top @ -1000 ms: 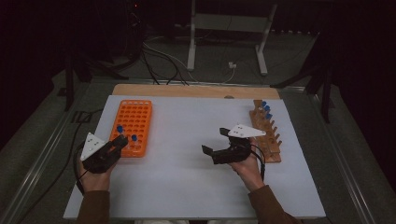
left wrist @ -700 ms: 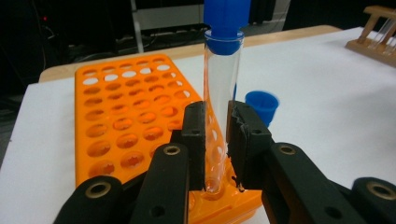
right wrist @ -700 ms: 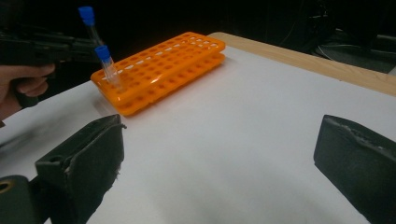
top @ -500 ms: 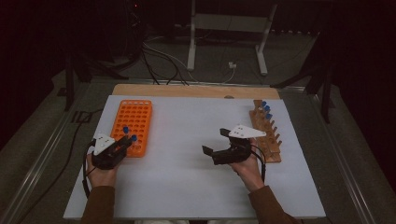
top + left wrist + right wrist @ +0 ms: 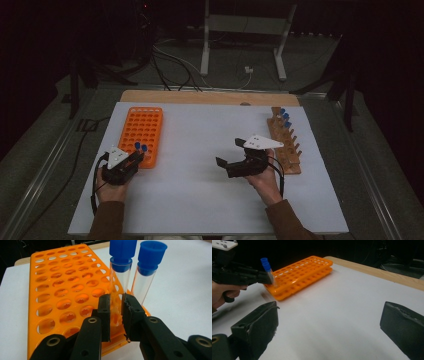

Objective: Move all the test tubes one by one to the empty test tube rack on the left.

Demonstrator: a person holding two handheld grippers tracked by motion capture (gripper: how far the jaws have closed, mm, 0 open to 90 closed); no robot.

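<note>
As my left hand sank toward the near corner of the orange rack [image 5: 141, 132], the left gripper [image 5: 117, 315] carried its blue-capped tube [image 5: 120, 277] down into a corner hole, beside a second tube [image 5: 147, 275] already standing there. I judged the tube nearly seated, so letting go came next. That gripper's jaws stayed clamped on the glass, pointing forward over the rack's edge. My right gripper [image 5: 235, 167] had not moved; it rested wide open and empty near the wooden rack [image 5: 286, 142].
</note>
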